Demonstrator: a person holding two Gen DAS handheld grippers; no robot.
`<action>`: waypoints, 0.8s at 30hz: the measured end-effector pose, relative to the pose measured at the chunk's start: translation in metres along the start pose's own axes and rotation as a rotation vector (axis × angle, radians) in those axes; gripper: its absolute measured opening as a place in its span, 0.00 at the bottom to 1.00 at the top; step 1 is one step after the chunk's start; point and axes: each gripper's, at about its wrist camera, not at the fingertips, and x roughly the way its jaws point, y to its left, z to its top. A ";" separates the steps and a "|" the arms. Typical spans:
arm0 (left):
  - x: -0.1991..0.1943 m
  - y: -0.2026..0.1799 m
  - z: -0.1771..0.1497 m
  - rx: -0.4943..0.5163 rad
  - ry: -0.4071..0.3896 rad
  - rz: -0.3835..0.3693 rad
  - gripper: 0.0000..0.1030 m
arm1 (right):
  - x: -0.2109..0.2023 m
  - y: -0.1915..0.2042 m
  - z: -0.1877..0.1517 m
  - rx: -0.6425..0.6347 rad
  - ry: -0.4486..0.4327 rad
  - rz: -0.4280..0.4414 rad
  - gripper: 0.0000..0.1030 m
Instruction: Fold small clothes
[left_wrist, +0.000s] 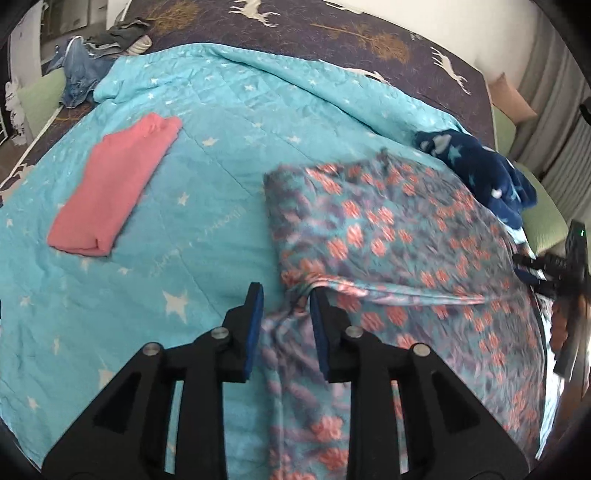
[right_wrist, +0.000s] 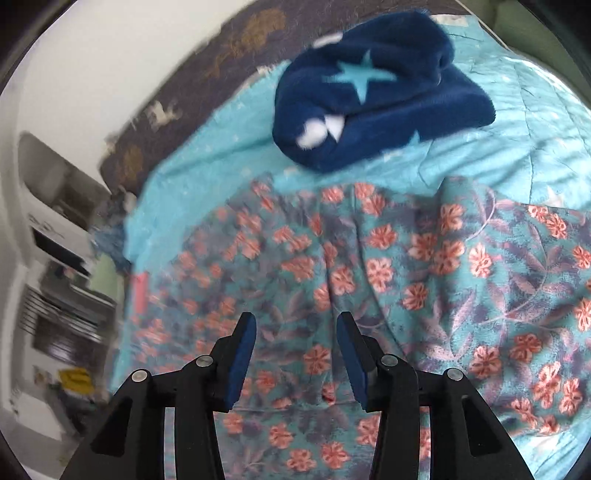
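Here we are over the bed, and the floral garment (left_wrist: 388, 236) lies spread across the turquoise star quilt (left_wrist: 207, 155), filling the 3 o'clock half of the left wrist view. The left gripper (left_wrist: 286, 295) has its jaws parted a little, with a gathered ridge of the floral cloth running up between them; the cloth touches the inner side of the pad at 3 o'clock, the other pad stands clear, so it looks let go rather than pinched. Over on the right wrist view, the right gripper (right_wrist: 295, 325) hangs released above the same floral garment, jaws well apart, nothing between them but the print below.

At 10 o'clock in the left view, a pink garment (left_wrist: 114, 184) already sits folded into a neat slab. A navy star fleece (right_wrist: 373, 88) lies heaped at 12 o'clock beyond the floral piece, not folded.

This floral fabric looks thin, limp and light: it will drape, bunch and slide on the quilt. Best hold, I'd judge, is a hem or corner, one per gripper, pinching both layers at the folded edge so it lifts flat rather than sagging.
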 end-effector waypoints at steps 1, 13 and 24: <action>0.002 0.000 0.003 -0.002 0.001 0.000 0.27 | 0.005 -0.002 0.000 0.011 0.005 -0.013 0.51; -0.018 0.005 0.023 -0.044 -0.066 -0.079 0.40 | 0.034 0.014 0.018 -0.023 0.053 0.118 0.06; 0.030 -0.028 0.054 -0.040 0.041 -0.187 0.42 | -0.022 -0.002 0.019 -0.020 -0.182 0.002 0.07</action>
